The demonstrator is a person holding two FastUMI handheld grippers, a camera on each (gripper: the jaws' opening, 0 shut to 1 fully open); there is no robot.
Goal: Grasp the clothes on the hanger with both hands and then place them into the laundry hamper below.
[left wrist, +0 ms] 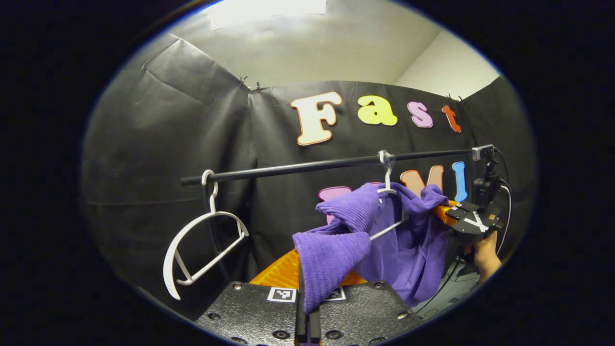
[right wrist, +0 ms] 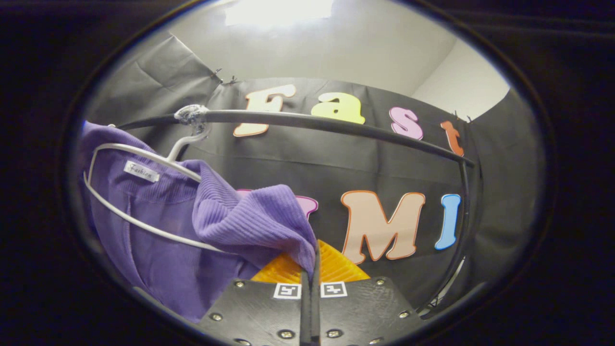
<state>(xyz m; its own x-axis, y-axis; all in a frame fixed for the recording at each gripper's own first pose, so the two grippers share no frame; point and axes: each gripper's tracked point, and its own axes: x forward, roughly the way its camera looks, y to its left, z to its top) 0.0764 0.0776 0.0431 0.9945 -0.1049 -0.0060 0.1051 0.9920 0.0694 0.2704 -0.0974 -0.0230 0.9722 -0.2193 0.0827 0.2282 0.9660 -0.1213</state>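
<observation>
We find the left gripper [left wrist: 307, 307] with its fingers together on a fold of the purple knit garment [left wrist: 336, 254]; the cloth runs straight down into the seam between them, so we judge the clamp firm. The right gripper [right wrist: 310, 283] is likewise closed on a corner of the same garment, the ribbed fabric pinched where its fingers meet. In the left gripper view the right gripper appears farther off, at the garment's far shoulder, with a hand [left wrist: 485, 254] on its handle.

The two holds sit on opposite sides of the garment, which we take as deliberate: pulling both shoulders outward frees them from the white hanger [right wrist: 144, 192]. That hanger hooks over the black rail [left wrist: 312, 167], and the garment remains draped on it, one shoulder bunched up off the arm. A second, bare hanger [left wrist: 202, 250] hangs tilted near the rail's other end, well apart.

We cannot report the hamper's position.
</observation>
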